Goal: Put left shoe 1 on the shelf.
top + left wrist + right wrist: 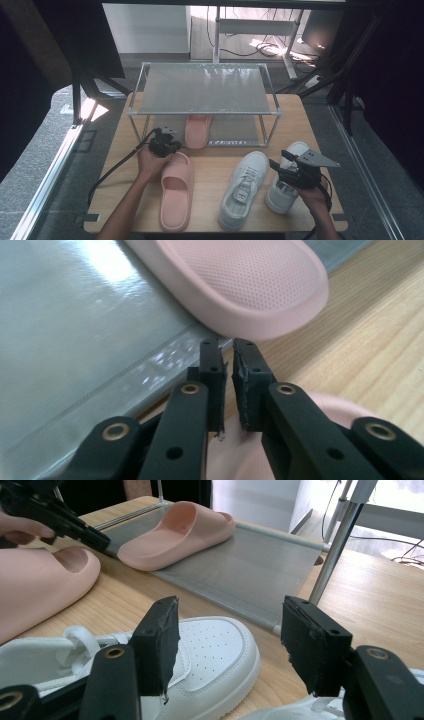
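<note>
A pink slipper [198, 131] [175, 532] lies on the lower shelf [240, 575] of a metal shoe rack [202, 87], heel toward me. My left gripper [174, 145] [227, 347] hovers right at that heel [250, 285], jaws a narrow gap apart with nothing between them. The second pink slipper [176, 192] [35, 590] rests on the table below the left hand. Two white sneakers [244, 189] [285, 192] stand side by side at the right. My right gripper [279, 159] [227, 617] is wide open above the right sneaker, looking over the left one's toe [210, 655].
The wooden table [210, 170] carries the rack at its back half. The rack's upper shelf is bare mesh. An upright rack post [332, 550] stands ahead of the right gripper. Cables trail from both grippers off the table's front edge.
</note>
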Action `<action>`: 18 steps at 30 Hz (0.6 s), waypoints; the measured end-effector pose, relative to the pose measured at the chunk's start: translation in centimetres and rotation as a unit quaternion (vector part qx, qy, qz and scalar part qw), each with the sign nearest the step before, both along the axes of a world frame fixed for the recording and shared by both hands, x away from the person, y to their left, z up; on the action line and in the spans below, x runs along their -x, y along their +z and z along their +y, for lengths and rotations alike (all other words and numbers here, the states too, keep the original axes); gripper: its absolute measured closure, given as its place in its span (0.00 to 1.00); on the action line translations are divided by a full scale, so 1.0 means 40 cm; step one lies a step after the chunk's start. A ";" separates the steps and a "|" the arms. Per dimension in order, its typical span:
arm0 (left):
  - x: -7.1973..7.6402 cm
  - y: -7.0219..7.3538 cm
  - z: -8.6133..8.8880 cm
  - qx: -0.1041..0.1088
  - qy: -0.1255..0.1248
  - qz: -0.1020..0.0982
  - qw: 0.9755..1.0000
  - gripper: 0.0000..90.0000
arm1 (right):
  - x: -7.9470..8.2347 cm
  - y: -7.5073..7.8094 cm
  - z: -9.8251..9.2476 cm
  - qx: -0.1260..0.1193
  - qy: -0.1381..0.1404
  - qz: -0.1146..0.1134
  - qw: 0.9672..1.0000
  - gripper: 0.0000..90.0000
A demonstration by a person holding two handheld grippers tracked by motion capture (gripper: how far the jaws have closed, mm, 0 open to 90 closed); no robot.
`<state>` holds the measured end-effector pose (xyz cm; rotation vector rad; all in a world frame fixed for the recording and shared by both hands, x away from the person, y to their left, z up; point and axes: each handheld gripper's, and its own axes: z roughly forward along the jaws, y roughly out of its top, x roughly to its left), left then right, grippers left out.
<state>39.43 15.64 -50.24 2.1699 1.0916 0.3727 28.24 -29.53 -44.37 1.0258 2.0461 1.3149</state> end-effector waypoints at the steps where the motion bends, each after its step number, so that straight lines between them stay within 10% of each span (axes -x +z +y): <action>1: 0.011 0.006 0.007 0.008 0.008 -0.003 1.000 0.92 | 0.000 0.000 0.000 0.000 0.000 0.000 1.000 0.46; 18: 0.165 0.050 0.089 0.043 0.013 -0.018 0.999 0.81 | 0.002 0.001 0.003 0.000 0.000 0.000 1.000 0.46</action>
